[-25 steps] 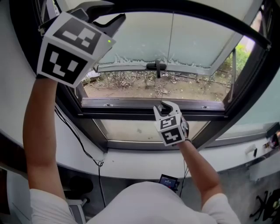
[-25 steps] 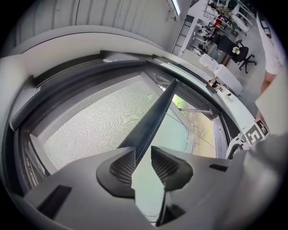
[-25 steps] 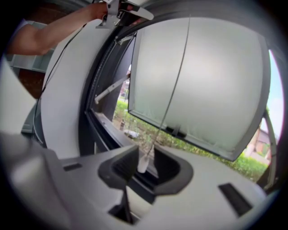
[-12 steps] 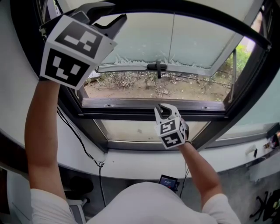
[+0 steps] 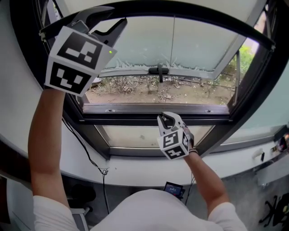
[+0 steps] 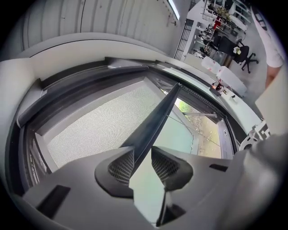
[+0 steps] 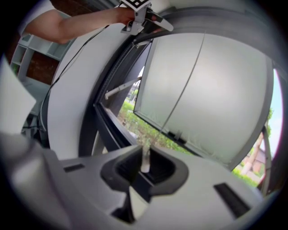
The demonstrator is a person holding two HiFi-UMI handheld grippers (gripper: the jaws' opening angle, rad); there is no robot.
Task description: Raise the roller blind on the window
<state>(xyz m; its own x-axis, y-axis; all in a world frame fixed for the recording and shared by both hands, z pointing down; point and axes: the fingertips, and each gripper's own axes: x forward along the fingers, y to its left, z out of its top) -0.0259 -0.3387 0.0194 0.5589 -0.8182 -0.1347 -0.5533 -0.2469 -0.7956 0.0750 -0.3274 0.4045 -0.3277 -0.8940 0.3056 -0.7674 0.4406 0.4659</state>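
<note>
The roller blind (image 5: 144, 43) covers the upper window, with its bottom bar (image 5: 158, 70) partway down. The right tool (image 5: 168, 117), low by the window frame (image 5: 158, 108), is clamped on a small white pull piece (image 7: 145, 161). The left tool (image 5: 118, 14), raised at the top left, has its jaws partly apart.

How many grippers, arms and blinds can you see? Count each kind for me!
Grippers: 2, left gripper and right gripper
Arms: 2, left arm and right arm
Blind: 1
Total: 5
</note>
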